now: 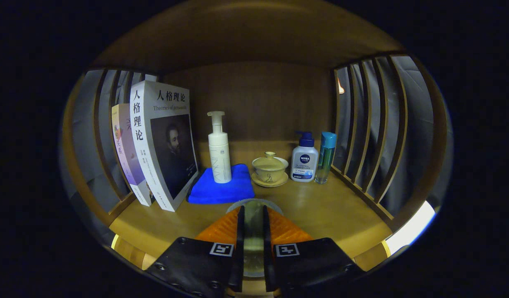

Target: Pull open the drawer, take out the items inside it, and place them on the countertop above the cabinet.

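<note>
Found two-finger gripper (253, 212) nearly closed, apparently clamped on a thin round grey disc (253, 203). Held disc upright and edge-on, rim projecting just ahead of the fingertips, flat faces aligned with the forward axis. Positioned above the front edge of the wooden countertop (320, 207). Noted bare wood directly ahead, short of the folded blue cloth (221, 192) under the white pump bottle (219, 153) and the lidded ceramic cup (269, 167) nearer the back edge. Judged release point: straight down and slightly forward.
</note>
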Demonstrator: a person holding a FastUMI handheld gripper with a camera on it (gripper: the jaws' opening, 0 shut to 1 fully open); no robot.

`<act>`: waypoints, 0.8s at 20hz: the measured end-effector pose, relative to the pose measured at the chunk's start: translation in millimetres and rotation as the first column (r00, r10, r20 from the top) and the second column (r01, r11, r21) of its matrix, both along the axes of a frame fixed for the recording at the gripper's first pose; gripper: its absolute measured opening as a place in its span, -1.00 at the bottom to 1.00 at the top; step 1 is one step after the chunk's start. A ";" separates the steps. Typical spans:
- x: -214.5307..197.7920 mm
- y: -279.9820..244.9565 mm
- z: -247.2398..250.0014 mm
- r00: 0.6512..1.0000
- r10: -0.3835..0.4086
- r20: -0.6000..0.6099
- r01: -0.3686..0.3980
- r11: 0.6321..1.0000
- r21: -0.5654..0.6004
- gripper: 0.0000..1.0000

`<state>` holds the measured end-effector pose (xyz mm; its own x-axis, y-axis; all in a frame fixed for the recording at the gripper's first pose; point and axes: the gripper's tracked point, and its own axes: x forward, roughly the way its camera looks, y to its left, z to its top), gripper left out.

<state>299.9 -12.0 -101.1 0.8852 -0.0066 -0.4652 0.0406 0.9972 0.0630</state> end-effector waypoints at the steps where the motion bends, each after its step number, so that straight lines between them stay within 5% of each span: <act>1: 0.1 0.7 -3.7 1.000 0.013 -0.006 -0.013 1.000 -0.003 -0.49; 2: -1.3 -2.3 -8.9 1.000 0.015 -0.012 -0.016 1.000 -0.021 -0.42; 8: -19.8 -2.7 3.1 0.994 0.020 0.111 -0.018 1.000 -0.020 0.91; 16: -105.8 6.5 69.8 0.949 0.024 0.316 -0.007 0.998 -0.056 0.90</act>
